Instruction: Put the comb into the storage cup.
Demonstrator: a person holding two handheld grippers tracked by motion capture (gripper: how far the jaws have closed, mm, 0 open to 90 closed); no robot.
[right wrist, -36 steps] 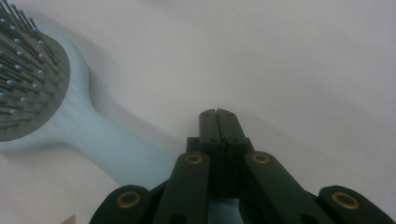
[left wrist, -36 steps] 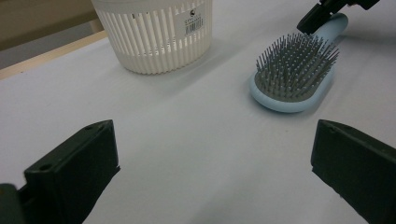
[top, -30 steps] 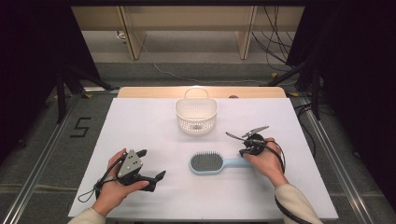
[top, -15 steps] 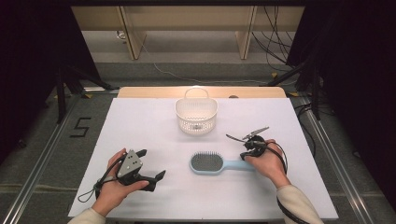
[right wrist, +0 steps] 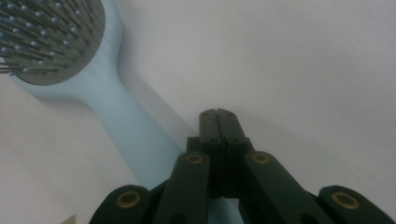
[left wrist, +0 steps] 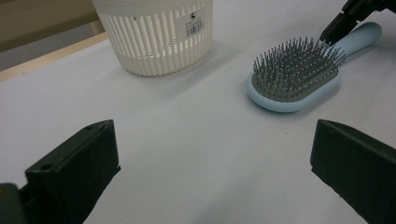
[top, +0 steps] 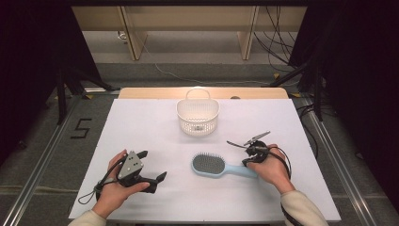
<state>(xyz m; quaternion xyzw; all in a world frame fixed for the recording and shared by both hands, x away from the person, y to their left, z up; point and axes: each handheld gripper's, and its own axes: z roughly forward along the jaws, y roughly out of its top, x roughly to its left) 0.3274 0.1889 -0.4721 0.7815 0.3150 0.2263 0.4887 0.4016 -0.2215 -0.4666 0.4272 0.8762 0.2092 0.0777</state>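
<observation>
Light-blue hairbrush [top: 216, 166] lies bristles up near centre of white table [top: 141, 127], handle pointing right. R gripper [right wrist: 218, 116] has jaws fully together, nothing between them, tips on the table just beside the brush handle, on its far side; can't tell if touching. L gripper [top: 150, 165] sits near-left in person's hand, jaws spread wide & empty, well apart from brush. White slotted basket [top: 198, 116] stands upright further back, centre

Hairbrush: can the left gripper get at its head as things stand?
Probably yes. The left gripper is open, and bare table lies between it and the hairbrush; the shut right gripper sits by the handle.
</observation>
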